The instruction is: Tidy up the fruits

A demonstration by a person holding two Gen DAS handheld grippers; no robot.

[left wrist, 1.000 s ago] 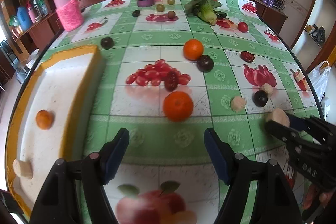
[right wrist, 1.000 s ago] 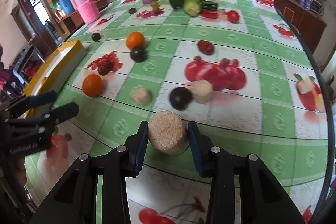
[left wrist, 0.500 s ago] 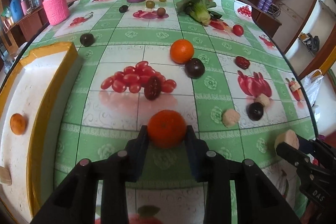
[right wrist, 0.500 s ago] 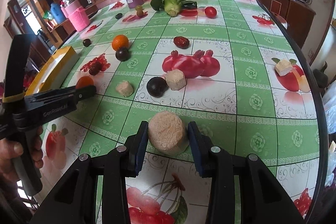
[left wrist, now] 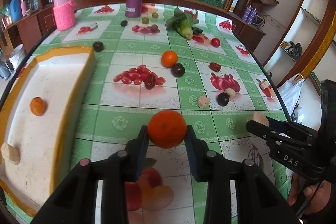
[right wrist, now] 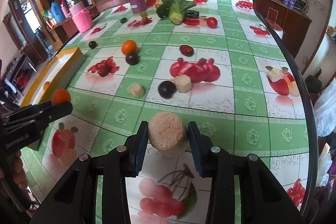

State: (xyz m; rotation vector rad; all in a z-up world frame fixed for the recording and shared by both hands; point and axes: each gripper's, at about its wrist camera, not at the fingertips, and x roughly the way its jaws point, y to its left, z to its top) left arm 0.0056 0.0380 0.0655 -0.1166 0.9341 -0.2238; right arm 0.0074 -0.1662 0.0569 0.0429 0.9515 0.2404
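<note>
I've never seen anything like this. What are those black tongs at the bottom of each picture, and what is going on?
They are hand-held grippers, one in each of a person's hands, each with a camera looking along its fingers. The left gripper is shut on an orange. The right gripper is shut on a tan block. Each view also shows the other gripper from the side. On the table lie another orange, dark plums, more blocks and greens. A yellow tray at left holds a small orange.
</note>
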